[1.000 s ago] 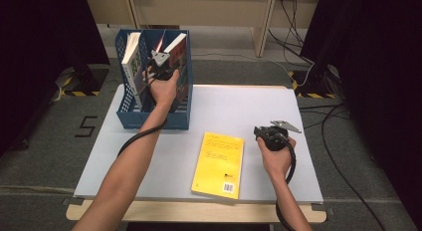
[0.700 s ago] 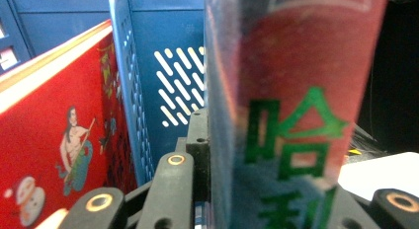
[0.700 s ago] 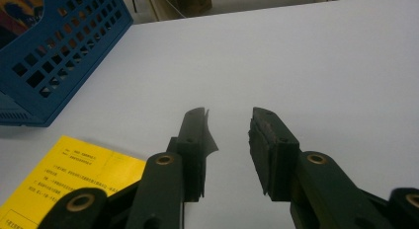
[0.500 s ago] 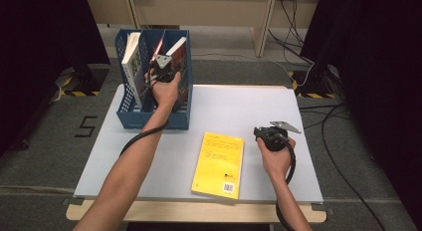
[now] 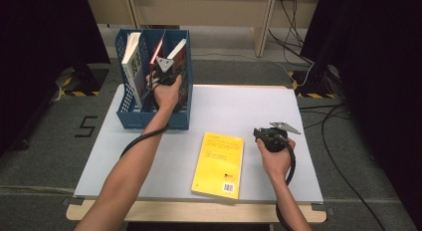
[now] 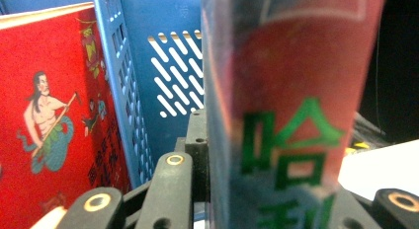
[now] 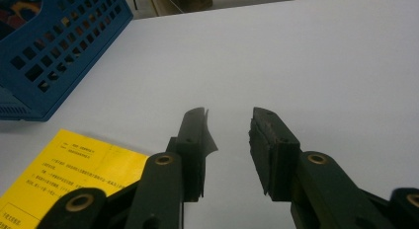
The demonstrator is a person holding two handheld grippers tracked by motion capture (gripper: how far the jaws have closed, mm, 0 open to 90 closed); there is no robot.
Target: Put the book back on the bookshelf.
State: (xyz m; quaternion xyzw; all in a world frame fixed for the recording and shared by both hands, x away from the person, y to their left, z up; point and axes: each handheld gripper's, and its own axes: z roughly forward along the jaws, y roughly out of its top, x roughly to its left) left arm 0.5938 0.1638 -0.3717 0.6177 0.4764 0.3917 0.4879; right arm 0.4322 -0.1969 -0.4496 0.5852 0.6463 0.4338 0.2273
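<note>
Left gripper (image 5: 164, 74) is up at the blue file rack (image 5: 130, 116) at the table's far left corner; jaws clamped on a red book with green characters (image 6: 296, 115); book stands between the jaws, spine facing the camera in the left gripper view, blurred by closeness; in the high view this book (image 5: 180, 57) sits in the rack's right compartment, leaning, top edge poking above the rim.

Left gripper view: a second red book with a drawn figure on the cover (image 6: 49, 115) stands in the next compartment, behind the perforated blue divider (image 6: 118, 91); upright, apart from the held book.

High view: a white-spined book (image 5: 130, 59) stands in the rack's left compartment, tilted a little.

Right gripper (image 7: 228, 140) rests low over the white table (image 5: 239, 111) near the right edge; jaws partly apart, nothing between them, bare tabletop visible through the gap; in the high view it (image 5: 259, 134) points left toward the table's middle.

Yellow book (image 5: 219, 164) lies flat, back cover up with a barcode at the near corner; on the table front of centre, just left of the right hand (image 5: 274, 159); not touching either gripper; its corner shows in the right gripper view (image 7: 64, 179), beside the left jaw.
</note>
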